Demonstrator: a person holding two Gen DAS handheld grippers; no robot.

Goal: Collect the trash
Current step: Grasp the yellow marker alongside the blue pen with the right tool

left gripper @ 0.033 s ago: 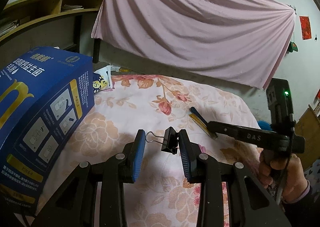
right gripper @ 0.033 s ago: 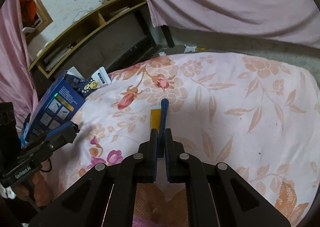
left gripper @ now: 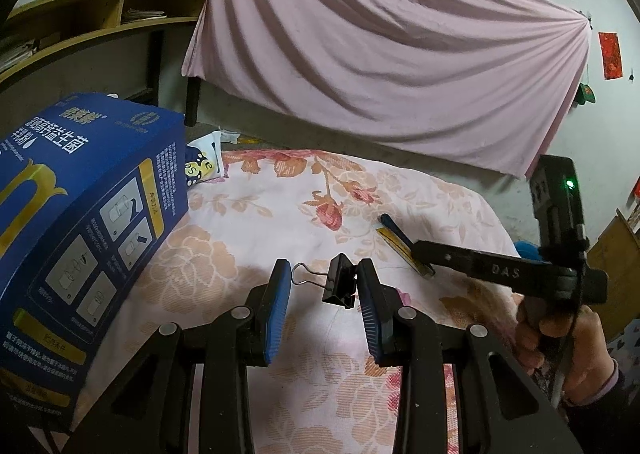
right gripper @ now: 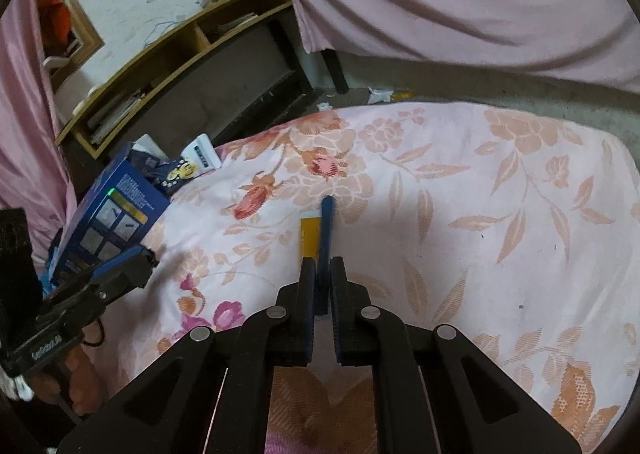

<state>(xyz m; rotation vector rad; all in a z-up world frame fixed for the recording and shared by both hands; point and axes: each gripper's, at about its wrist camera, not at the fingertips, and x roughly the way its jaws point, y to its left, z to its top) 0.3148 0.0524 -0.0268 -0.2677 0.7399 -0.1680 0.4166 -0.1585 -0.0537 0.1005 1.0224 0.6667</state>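
Observation:
A black binder clip [left gripper: 340,284] hangs between the blue pads of my left gripper [left gripper: 324,269]. Its wire loop touches the left pad and its body the right pad, so the gripper is shut on it above the floral bedcover [left gripper: 248,222]. My right gripper [right gripper: 323,264] is shut on a thin blue stick [right gripper: 328,226] that has a yellow strip [right gripper: 310,232] alongside it. From the left wrist view that right gripper [left gripper: 423,254] comes in from the right, with the blue stick [left gripper: 394,230] pointing up and to the left. The left gripper [right gripper: 140,258] shows at the left edge of the right wrist view.
A large blue carton [left gripper: 80,214] stands at the left edge of the bed, with a white packet bearing a yellow face [left gripper: 202,166] behind it. A pink curtain [left gripper: 380,54] hangs beyond the bed. Wooden shelves [right gripper: 180,54] line the far left. A person's hand [left gripper: 560,338] holds the right gripper's handle.

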